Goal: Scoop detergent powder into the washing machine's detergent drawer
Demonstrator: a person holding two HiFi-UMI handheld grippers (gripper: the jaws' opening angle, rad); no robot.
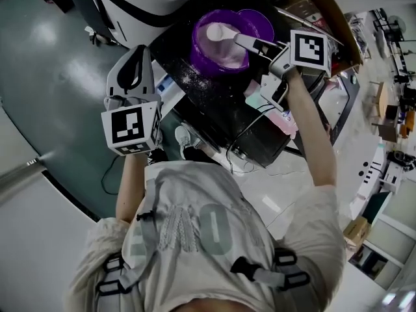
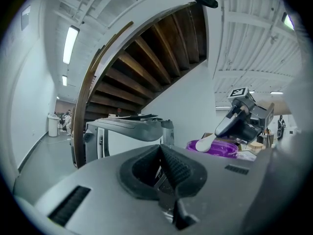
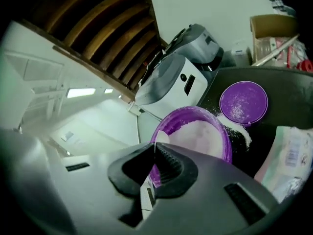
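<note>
A purple tub (image 1: 221,44) full of white detergent powder stands on a black table (image 1: 214,99). My right gripper (image 1: 246,41) is shut on the handle of a white scoop (image 1: 218,32), whose bowl hangs over the powder. In the right gripper view the scoop (image 3: 160,137) shows just past the shut right gripper (image 3: 155,151), above the tub (image 3: 200,133). My left gripper (image 1: 138,60) is shut and empty, left of the table. It (image 2: 160,153) faces the washing machine (image 2: 127,131). The drawer is not visible.
The tub's purple lid (image 3: 243,102) lies behind the tub, with spilt powder (image 3: 237,130) beside it. A detergent bag (image 3: 288,160) lies at the right. A cardboard box (image 1: 325,18) sits at the table's far end. Cables (image 1: 250,148) hang off its near edge.
</note>
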